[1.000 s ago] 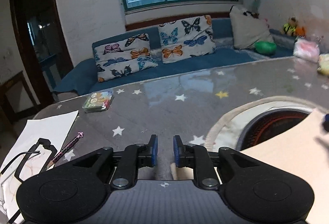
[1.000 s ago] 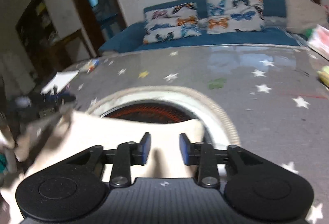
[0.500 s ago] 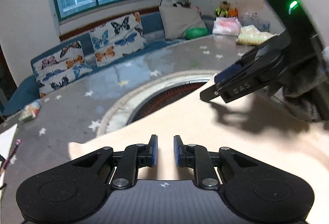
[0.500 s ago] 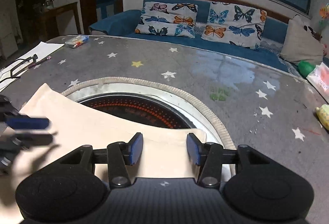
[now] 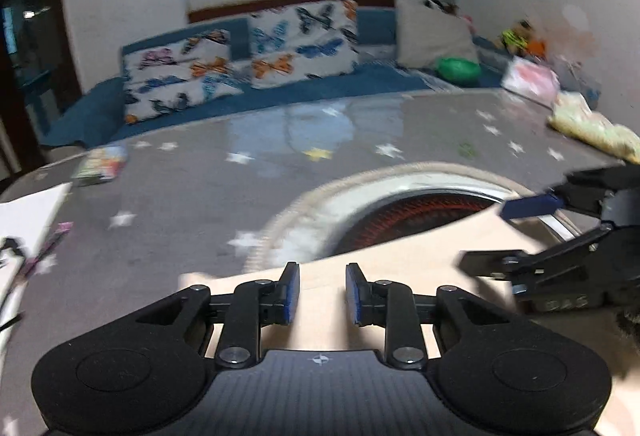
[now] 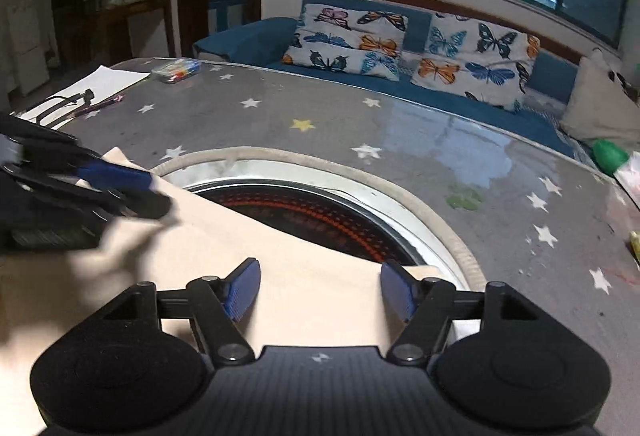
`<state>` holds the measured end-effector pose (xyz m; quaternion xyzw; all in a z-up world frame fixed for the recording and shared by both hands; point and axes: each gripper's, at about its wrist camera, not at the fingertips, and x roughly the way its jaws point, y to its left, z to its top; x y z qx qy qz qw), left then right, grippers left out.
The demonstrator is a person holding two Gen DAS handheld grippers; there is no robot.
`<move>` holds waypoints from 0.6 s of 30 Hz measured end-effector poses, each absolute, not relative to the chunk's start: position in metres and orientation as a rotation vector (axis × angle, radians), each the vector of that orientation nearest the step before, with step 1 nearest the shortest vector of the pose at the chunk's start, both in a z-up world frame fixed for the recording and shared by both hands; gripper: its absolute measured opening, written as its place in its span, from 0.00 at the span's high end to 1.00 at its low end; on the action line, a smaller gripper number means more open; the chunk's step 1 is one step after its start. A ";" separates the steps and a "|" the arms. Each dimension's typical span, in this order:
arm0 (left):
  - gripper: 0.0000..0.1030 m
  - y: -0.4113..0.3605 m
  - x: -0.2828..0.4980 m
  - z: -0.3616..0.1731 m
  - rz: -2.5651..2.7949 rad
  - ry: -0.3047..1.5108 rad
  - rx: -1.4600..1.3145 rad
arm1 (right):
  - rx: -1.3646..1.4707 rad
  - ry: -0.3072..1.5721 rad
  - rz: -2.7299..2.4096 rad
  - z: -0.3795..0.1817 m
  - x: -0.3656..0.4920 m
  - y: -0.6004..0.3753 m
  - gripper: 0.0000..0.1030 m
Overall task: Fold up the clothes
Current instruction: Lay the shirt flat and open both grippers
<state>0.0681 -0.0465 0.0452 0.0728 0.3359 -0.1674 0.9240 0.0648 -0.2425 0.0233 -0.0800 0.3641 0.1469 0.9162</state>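
A cream-coloured garment (image 5: 420, 260) lies flat on the grey star-patterned table, its far edge over the round heater opening; it also shows in the right wrist view (image 6: 248, 248). My left gripper (image 5: 322, 294) hovers over the garment's left part, jaws a little apart, nothing between them. My right gripper (image 6: 320, 290) is wide open over the garment's right corner, empty. Each gripper shows in the other's view: the right one at the right edge (image 5: 560, 236), the left one at the left edge (image 6: 80, 192).
A round heater (image 6: 320, 212) with a rope rim is set into the table. White paper, a black cable and a pen (image 6: 100, 102) lie at the far left, beside a small colourful box (image 6: 176, 70). A yellowish bundle (image 5: 592, 128) sits far right. A blue sofa (image 6: 400, 48) stands beyond.
My right gripper has opened wider. My left gripper's jaws have parted a little, and its view has swung left so the right gripper now sits at the frame's right edge.
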 end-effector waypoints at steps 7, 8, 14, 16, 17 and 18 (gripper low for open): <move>0.72 0.048 0.011 0.050 -0.094 0.663 0.125 | -0.191 0.746 0.392 0.034 0.015 -0.243 0.33; 0.72 0.063 0.001 0.047 -0.053 0.674 0.123 | -0.198 0.747 0.410 0.035 0.005 -0.240 0.33; 0.59 0.124 -0.058 0.034 0.122 0.714 0.102 | -0.248 0.745 0.522 0.037 -0.053 -0.223 0.29; 0.58 0.133 -0.072 0.033 0.143 0.713 0.089 | -0.279 0.731 0.552 0.037 -0.071 -0.215 0.27; 0.57 0.135 -0.077 0.033 0.150 0.705 0.087 | -0.293 0.723 0.559 0.037 -0.081 -0.211 0.27; 0.56 0.137 -0.083 0.033 0.157 0.697 0.084 | -0.307 0.715 0.567 0.037 -0.090 -0.208 0.26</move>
